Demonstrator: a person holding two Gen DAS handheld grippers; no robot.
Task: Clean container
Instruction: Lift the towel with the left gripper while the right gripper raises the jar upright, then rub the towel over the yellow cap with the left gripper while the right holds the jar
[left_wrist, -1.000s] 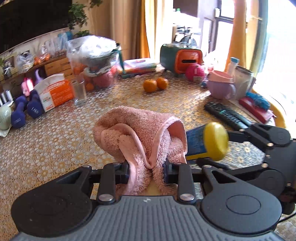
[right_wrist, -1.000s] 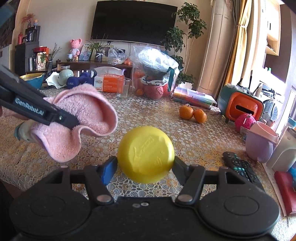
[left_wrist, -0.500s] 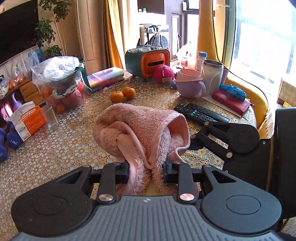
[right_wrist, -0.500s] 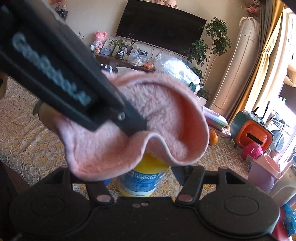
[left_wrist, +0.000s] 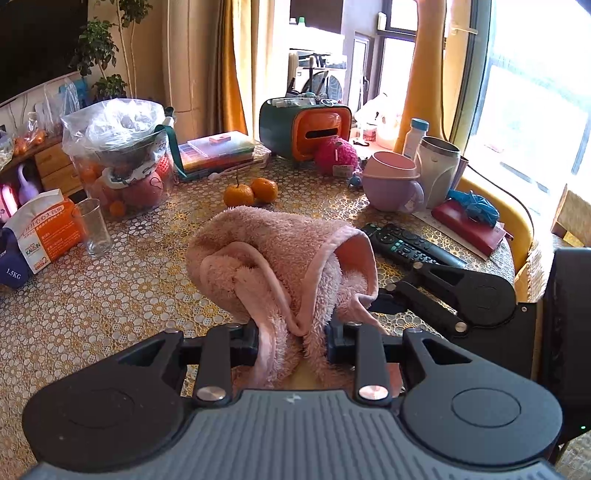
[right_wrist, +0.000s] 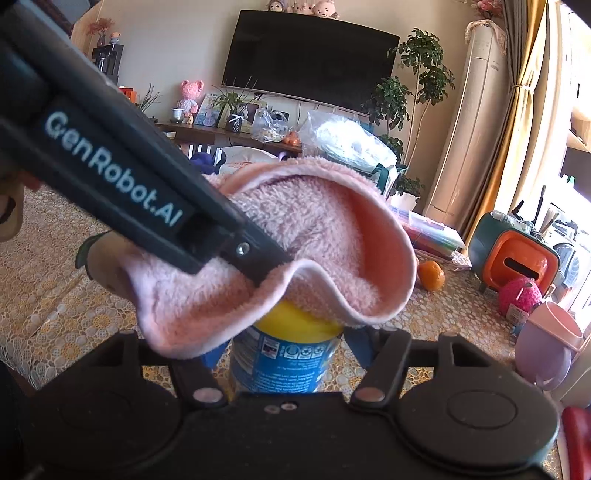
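Left gripper (left_wrist: 291, 338) clamps a pink towel (left_wrist: 280, 258) draped on the yellow-lidded blue container (right_wrist: 284, 354), itself gripped by right gripper (right_wrist: 286, 350) above the lace-patterned counter (left_wrist: 110, 295). Living room; wall television (right_wrist: 310, 59).

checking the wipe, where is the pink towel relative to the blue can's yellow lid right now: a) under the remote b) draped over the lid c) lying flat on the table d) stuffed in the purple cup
b: in the right wrist view the pink towel, held by the left hand-held gripper, drapes onto the yellow lid of the blue can.
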